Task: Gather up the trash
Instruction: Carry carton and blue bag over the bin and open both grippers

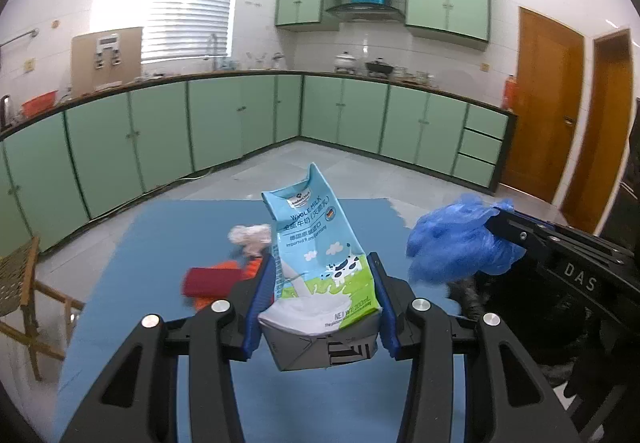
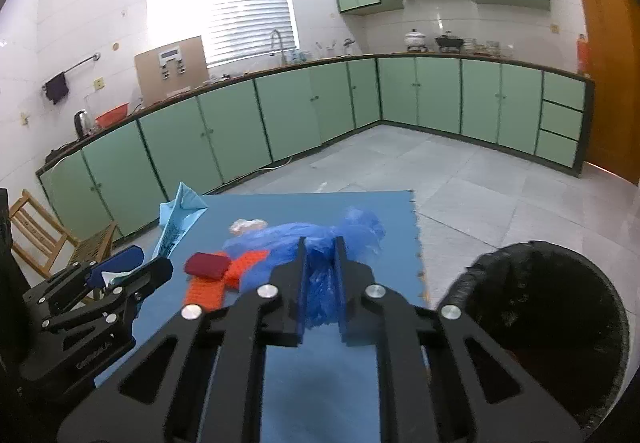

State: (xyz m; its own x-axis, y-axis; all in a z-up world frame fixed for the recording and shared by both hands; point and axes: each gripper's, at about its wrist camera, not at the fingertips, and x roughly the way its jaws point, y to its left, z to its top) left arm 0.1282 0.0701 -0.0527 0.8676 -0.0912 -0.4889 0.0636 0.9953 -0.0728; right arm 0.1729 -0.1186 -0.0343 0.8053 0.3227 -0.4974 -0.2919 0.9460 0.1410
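My left gripper (image 1: 322,263) is shut on a crushed light-blue milk carton (image 1: 316,255) and holds it above the blue mat (image 1: 168,243); the carton also shows in the right wrist view (image 2: 176,223). My right gripper (image 2: 322,243) is shut on a crumpled blue plastic bag (image 2: 320,239), which also shows in the left wrist view (image 1: 460,239). A dark red block (image 2: 208,265) lies on an orange ridged piece (image 2: 224,279) on the mat. A crumpled white wad (image 2: 246,225) lies behind them.
A black bin (image 2: 540,319) stands off the mat's right edge. A wooden chair (image 2: 44,239) stands at the left. Green cabinets (image 2: 280,123) line the far walls, with grey floor tiles between.
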